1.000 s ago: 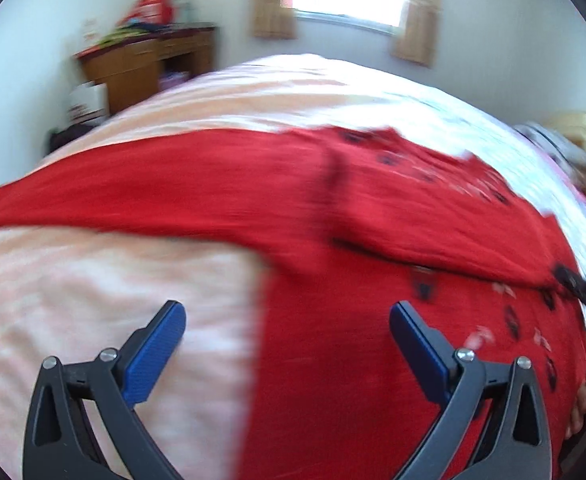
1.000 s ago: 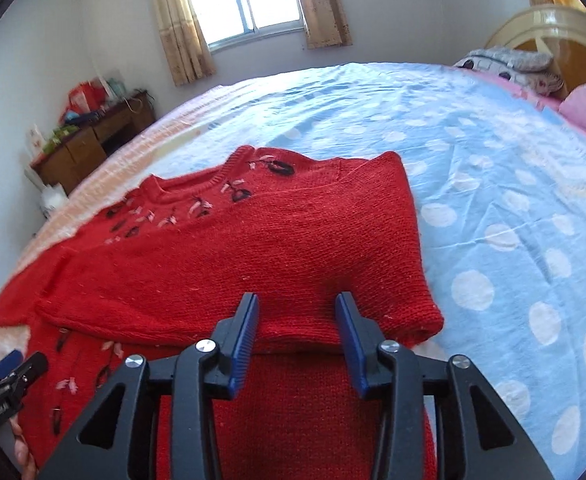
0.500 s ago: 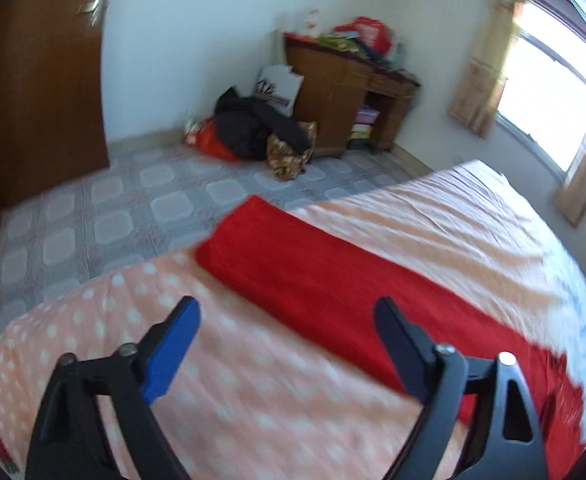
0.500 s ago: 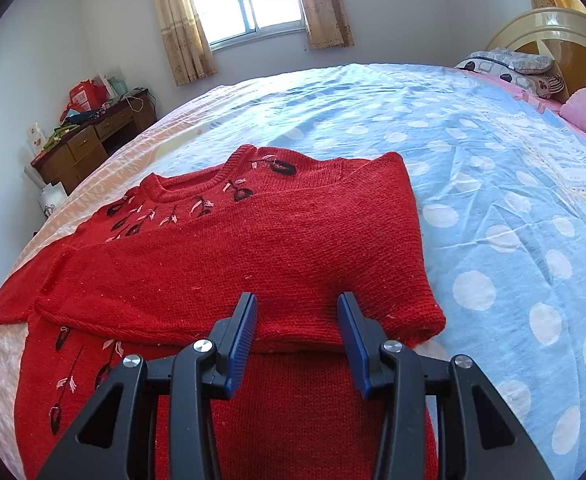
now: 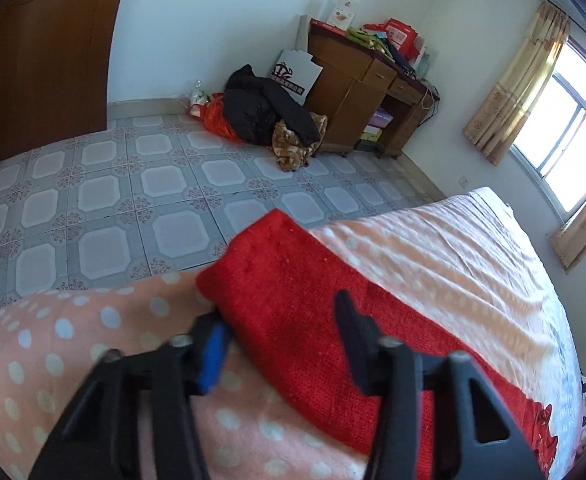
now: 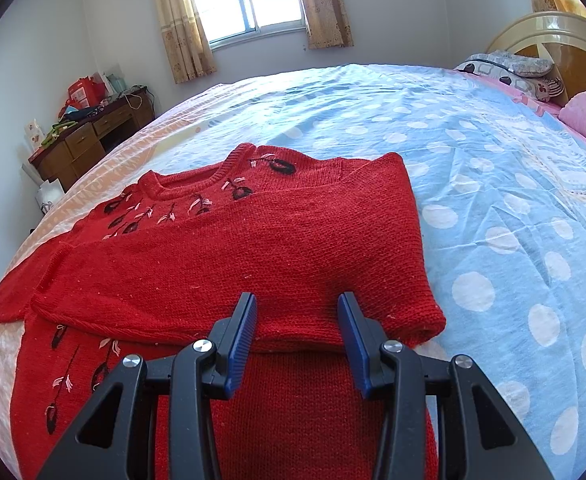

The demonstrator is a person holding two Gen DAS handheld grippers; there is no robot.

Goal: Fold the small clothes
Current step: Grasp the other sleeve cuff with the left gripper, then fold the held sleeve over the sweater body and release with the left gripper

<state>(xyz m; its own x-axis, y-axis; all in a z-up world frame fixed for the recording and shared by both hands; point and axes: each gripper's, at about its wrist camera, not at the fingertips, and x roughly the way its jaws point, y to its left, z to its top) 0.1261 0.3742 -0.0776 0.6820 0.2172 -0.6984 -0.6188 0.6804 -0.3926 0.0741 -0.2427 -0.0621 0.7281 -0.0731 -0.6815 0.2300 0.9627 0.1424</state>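
A red knit sweater (image 6: 253,248) with black and pink embroidery lies flat on the bed (image 6: 493,160). One sleeve is folded across its chest. My right gripper (image 6: 299,320) stands partly open just over that folded sleeve's lower edge, with nothing pinched between its pads. The other sleeve (image 5: 293,280) stretches out to the bed's edge in the left wrist view. My left gripper (image 5: 281,332) straddles that sleeve near its cuff. Its jaws are closing with the red knit between them; one finger is at the sleeve's near edge and the other over its top.
Past the bed's edge lies a tiled floor (image 5: 93,200) with a pile of dark clothes (image 5: 265,108) beside a wooden desk (image 5: 357,92). A wooden door (image 5: 45,48) is at the left. Pillows (image 6: 509,68) sit by the headboard at the far right.
My left gripper swung from over the sweater's body out to the sleeve end at the bed's edge, and its jaws narrowed around the sleeve. The right gripper stayed still.
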